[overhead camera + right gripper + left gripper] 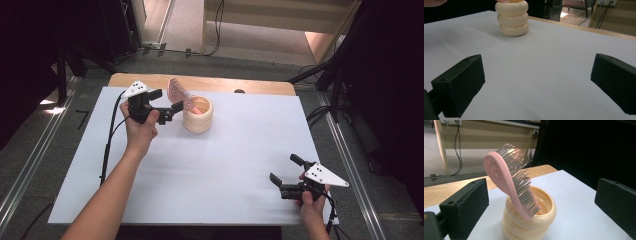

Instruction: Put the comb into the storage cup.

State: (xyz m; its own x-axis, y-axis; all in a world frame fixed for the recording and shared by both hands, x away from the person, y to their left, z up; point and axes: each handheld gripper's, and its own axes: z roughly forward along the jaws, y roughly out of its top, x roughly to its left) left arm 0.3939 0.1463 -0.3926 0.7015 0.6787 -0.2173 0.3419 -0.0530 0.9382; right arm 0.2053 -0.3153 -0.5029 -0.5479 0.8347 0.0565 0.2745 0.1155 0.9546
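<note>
Right hand-held gripper (284, 175) sat near the worktop's (215, 170) front right corner, jaws wide apart, gripping nothing. Left hand-held gripper (167, 99) hovered just left of the cream ringed cup (198, 119), jaws fully spread, nothing between them. Pink hairbrush (510, 183) stood tilted in that cup, bristle head leaning out over the rim.

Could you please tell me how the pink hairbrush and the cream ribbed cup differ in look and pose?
The pink hairbrush is thin, curved and lined with grey bristles; the cream ribbed cup is squat, round and built of stacked rings. The hairbrush leans tilted with its upper end in the air; the cup stands upright on the white table. The hairbrush rests inside the cup, which bears it. Both look like smooth plastic.
</note>
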